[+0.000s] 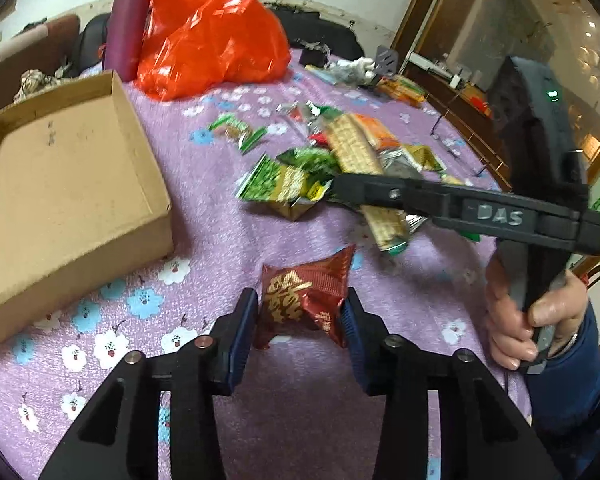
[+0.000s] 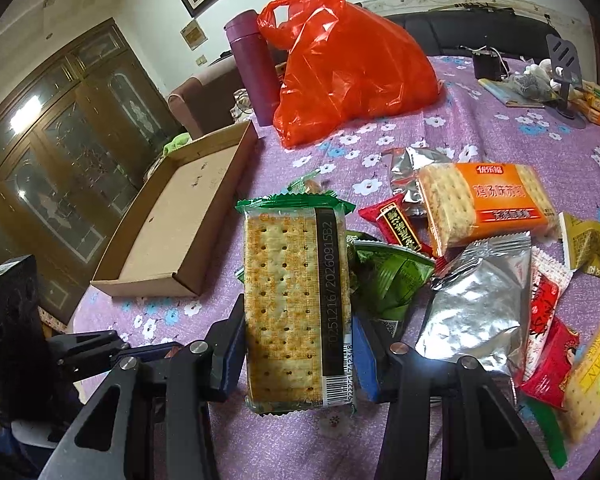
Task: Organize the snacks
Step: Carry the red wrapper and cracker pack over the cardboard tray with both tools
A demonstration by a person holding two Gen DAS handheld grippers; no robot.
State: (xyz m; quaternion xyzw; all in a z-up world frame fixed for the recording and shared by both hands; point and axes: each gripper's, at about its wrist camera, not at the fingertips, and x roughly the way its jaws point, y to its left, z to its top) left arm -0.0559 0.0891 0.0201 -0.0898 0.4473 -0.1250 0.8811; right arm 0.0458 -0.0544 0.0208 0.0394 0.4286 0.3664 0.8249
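My left gripper is shut on a small red foil snack packet with gold lettering, held above the purple flowered tablecloth. My right gripper is shut on a long green-edged cracker pack; in the left wrist view that pack hangs from the right gripper's fingers. An open cardboard tray lies at the left, also in the right wrist view. A pile of snack packets lies on the cloth, including an orange cracker pack and a silver pouch.
A red plastic bag and a purple bottle stand at the back of the table. A black stand, a booklet and small boxes sit at the far right. A wooden cabinet is beyond the table's left edge.
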